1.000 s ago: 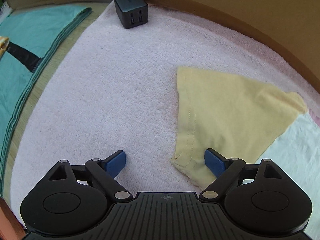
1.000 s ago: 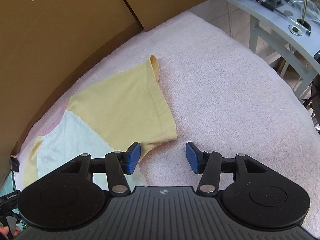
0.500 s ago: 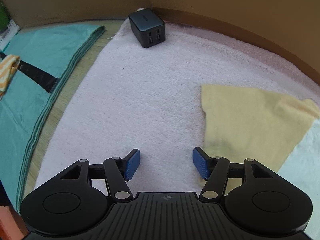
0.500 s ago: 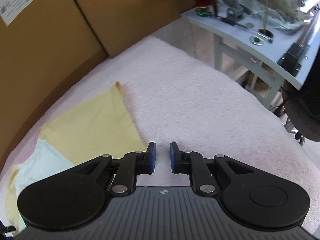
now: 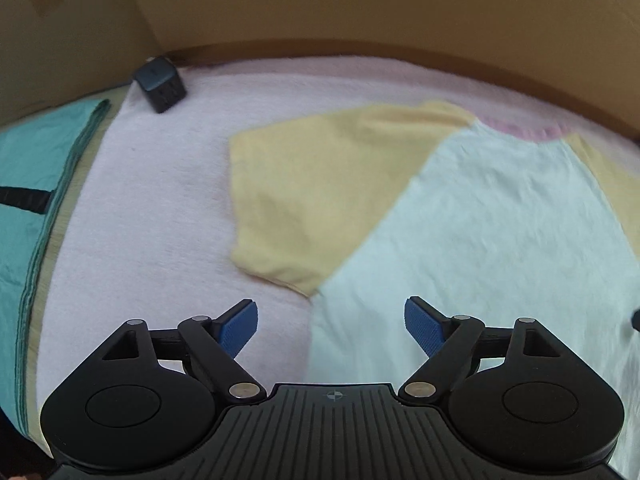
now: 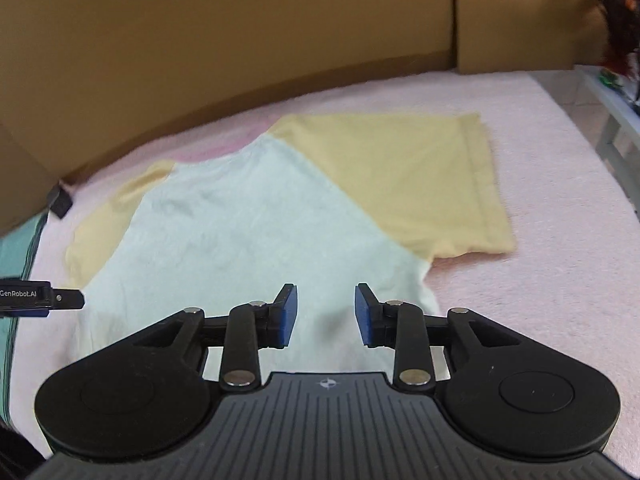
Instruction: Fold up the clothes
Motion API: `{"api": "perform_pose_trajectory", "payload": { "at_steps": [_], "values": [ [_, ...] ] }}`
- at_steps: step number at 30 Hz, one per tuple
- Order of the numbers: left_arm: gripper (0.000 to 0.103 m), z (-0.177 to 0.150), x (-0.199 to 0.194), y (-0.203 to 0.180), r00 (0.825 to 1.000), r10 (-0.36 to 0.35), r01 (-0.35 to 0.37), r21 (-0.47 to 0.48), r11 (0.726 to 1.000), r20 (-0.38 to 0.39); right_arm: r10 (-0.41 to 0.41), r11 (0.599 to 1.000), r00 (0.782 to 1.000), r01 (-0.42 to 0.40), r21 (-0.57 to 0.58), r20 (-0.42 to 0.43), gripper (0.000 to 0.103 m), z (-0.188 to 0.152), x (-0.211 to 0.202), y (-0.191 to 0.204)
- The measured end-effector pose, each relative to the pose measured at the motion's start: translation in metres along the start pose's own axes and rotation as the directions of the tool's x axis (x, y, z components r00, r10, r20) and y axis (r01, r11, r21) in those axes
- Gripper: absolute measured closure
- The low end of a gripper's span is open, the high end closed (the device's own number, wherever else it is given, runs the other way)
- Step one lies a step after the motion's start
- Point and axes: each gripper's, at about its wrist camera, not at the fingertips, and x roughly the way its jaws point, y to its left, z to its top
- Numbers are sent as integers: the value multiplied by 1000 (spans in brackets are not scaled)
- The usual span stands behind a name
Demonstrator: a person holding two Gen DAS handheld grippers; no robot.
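A T-shirt with a pale mint body (image 5: pixel 488 216) (image 6: pixel 240 232) and yellow sleeves (image 5: pixel 312 184) (image 6: pixel 424 180) lies spread flat on a pink towel (image 5: pixel 152 208) (image 6: pixel 560 280). My left gripper (image 5: pixel 331 325) is open and empty, above the shirt's left side below the left sleeve. My right gripper (image 6: pixel 325 312) is open and empty, above the shirt's body near the right sleeve's underarm. The left gripper's tip shows in the right wrist view (image 6: pixel 60 299) at the shirt's left edge.
A black charger block (image 5: pixel 160 86) (image 6: pixel 60 202) sits at the towel's far left corner. A teal cloth (image 5: pixel 36 184) lies left of the towel. Cardboard walls (image 5: pixel 360 4) (image 6: pixel 200 40) stand behind. A grey-white table (image 6: pixel 616 112) stands far right.
Both grippers pulled back toward the shirt's middle, so the whole shirt now shows. The left gripper opened wider. The right gripper, nearly shut half a second ago, has opened.
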Motion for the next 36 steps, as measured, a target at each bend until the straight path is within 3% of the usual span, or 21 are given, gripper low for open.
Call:
{"api": "perform_pose_trajectory", "payload": {
  "at_steps": [1, 2, 4, 6, 7, 8, 12, 15, 17, 21, 23, 27, 29, 32, 34, 36],
  "values": [
    [14, -7, 5, -2, 1000, 12, -12, 5, 1000, -18, -14, 1000, 1000, 14, -1, -15, 68, -1, 5, -4],
    [14, -13, 10, -3, 999, 27, -26, 9, 1000, -36, -21, 1000, 1000, 21, 4, -20, 76, -2, 7, -10],
    [7, -25, 14, 7, 998, 39, -40, -22, 999, -45, -35, 998, 999, 35, 48, -4, 76, -2, 0, -29],
    [6, -34, 13, 24, 997, 48, -51, -58, 997, -60, -80, 992, 997, 79, 95, 4, 77, -4, -11, -53],
    [6, -38, 12, 33, 997, 46, -51, -73, 996, -67, -115, 986, 993, 115, 121, -1, 69, -5, -16, -64],
    [4, -42, 10, 42, 996, 47, -54, -86, 995, -72, -140, 980, 990, 138, 145, -2, 67, -6, -22, -74],
    [5, -61, -12, 66, 996, 73, -79, -106, 991, -57, -101, 976, 994, 90, 198, 45, 67, -19, -58, -95],
    [4, -73, -35, 66, 999, 24, -26, -100, 995, -23, -1, 996, 1000, -1, 85, 26, 66, -30, -68, -65],
    [4, -80, -44, 50, 1000, -10, 10, -42, 999, -7, 83, 996, 996, -83, -15, -22, 62, -38, -68, -35],
    [4, -96, -44, -1, 999, -31, 32, 142, 989, -7, 190, 943, 973, -218, -251, -134, 58, -59, -60, 31],
    [4, -109, -37, -23, 999, -25, 30, 219, 975, -26, 170, 892, 970, -228, -391, -176, 57, -75, -52, 62],
    [3, -125, -34, -14, 999, 4, 8, 247, 969, -48, 32, 761, 979, -155, -631, -202, 57, -111, -44, 91],
    [3, -133, -33, -8, 998, 20, -4, 258, 966, -59, 0, 710, 983, -128, -692, -181, 48, -122, -51, 84],
    [2, -142, -32, 4, 996, 45, -23, 263, 964, -77, -69, 715, 980, -81, -695, -185, 42, -122, -61, 54],
    [4, -143, -38, 17, 992, 98, -75, 267, 961, -74, -96, 759, 975, -59, -648, -200, 41, -114, -68, 28],
    [4, -139, -50, 22, 994, 102, -88, 264, 961, -38, -90, 805, 977, -42, -592, -192, 41, -105, -80, 14]
  ]
}}
